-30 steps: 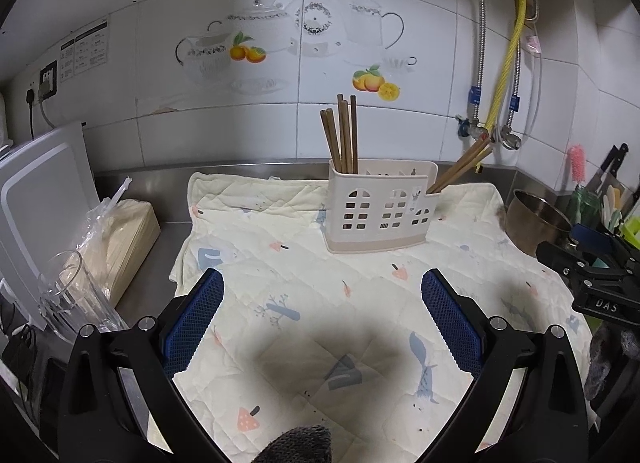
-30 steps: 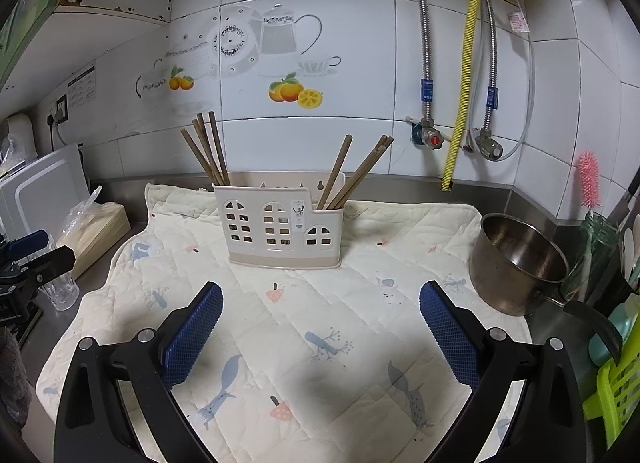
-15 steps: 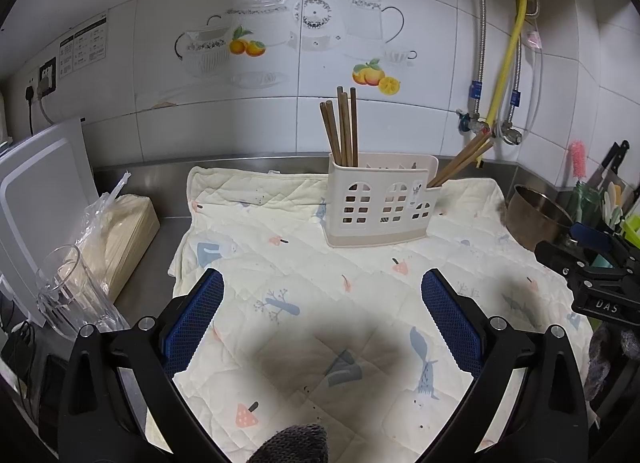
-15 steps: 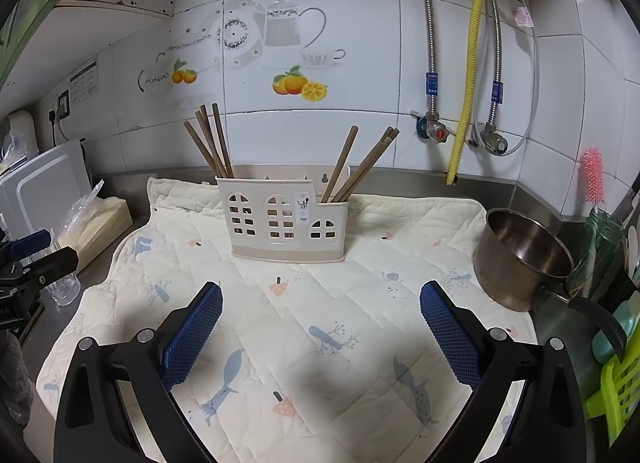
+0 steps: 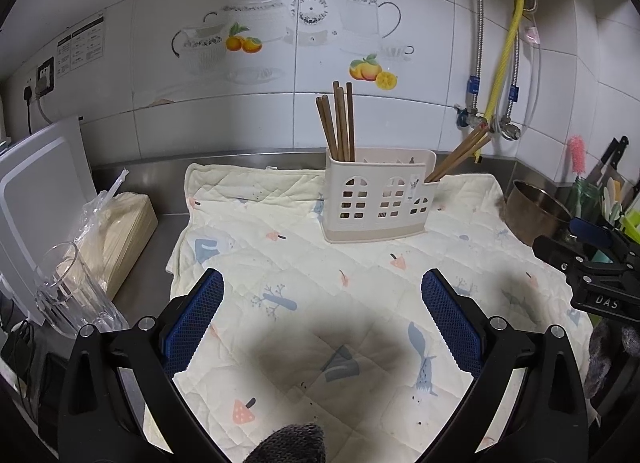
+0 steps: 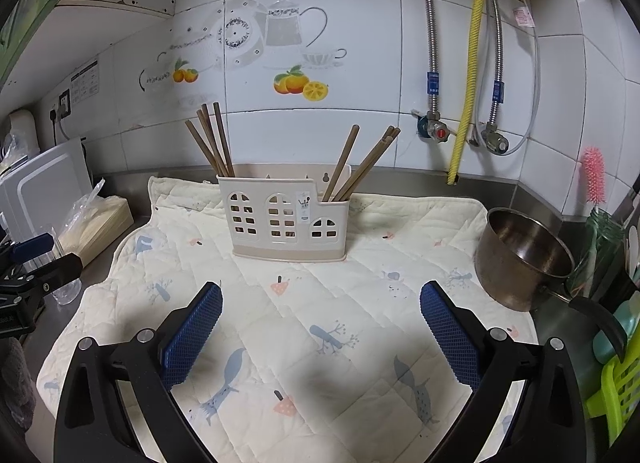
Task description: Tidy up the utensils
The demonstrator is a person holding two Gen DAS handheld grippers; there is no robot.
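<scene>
Mat (image 6: 304, 327) free before holder (image 6: 286, 219); pot (image 6: 524, 259) blocks right side.

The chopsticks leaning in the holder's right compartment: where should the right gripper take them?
Grip the chopsticks on their bare upper shafts, coming from above and right: they lean right, lower ends hidden in the holder. The right gripper is open.
</scene>
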